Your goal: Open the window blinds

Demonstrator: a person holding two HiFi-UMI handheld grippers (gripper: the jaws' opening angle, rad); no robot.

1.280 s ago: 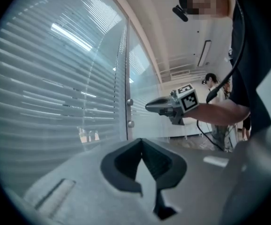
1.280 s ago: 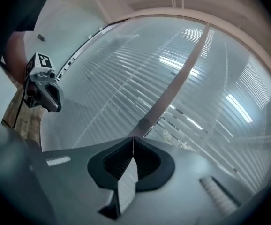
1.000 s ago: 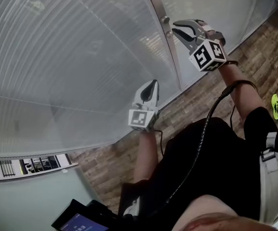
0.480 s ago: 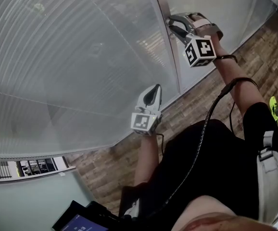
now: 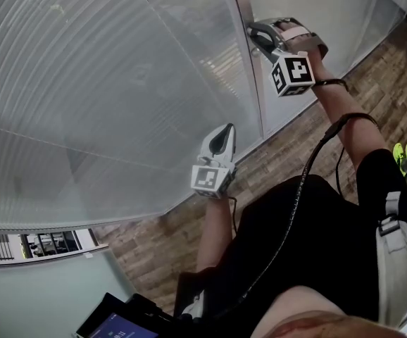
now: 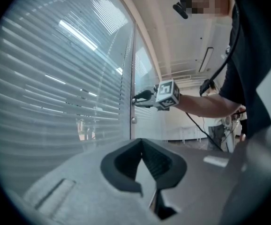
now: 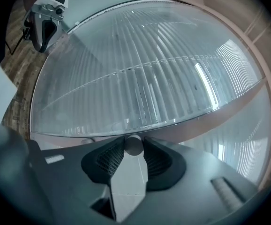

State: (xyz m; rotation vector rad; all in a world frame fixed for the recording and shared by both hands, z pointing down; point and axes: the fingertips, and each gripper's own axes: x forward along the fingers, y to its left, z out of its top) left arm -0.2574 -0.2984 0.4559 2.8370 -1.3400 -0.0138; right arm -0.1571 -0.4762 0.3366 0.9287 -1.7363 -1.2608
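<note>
Closed slatted blinds (image 5: 105,83) sit behind glass, split by a pale upright frame (image 5: 254,97). My right gripper (image 5: 253,34) reaches up to this frame. In the right gripper view a small round knob (image 7: 133,145) sits between its fingertips, and both pads touch it. The jaws have just been closing around it. My left gripper (image 5: 221,138) hangs lower, a little off the glass, shut and empty, its tips meeting in the left gripper view (image 6: 141,142). That view also shows the right gripper (image 6: 136,99) at the frame and a second knob (image 6: 133,121) below it.
Wood-plank floor (image 5: 281,153) runs along the foot of the glass. A black cable (image 5: 309,167) trails from my right arm. A dark device with a lit screen (image 5: 119,324) lies at the bottom left. Green shoes (image 5: 405,153) are at the right edge.
My right gripper has moved left to the frame and rolled, and the knob that stood beside it is now between its jaws. The left gripper has barely moved.
</note>
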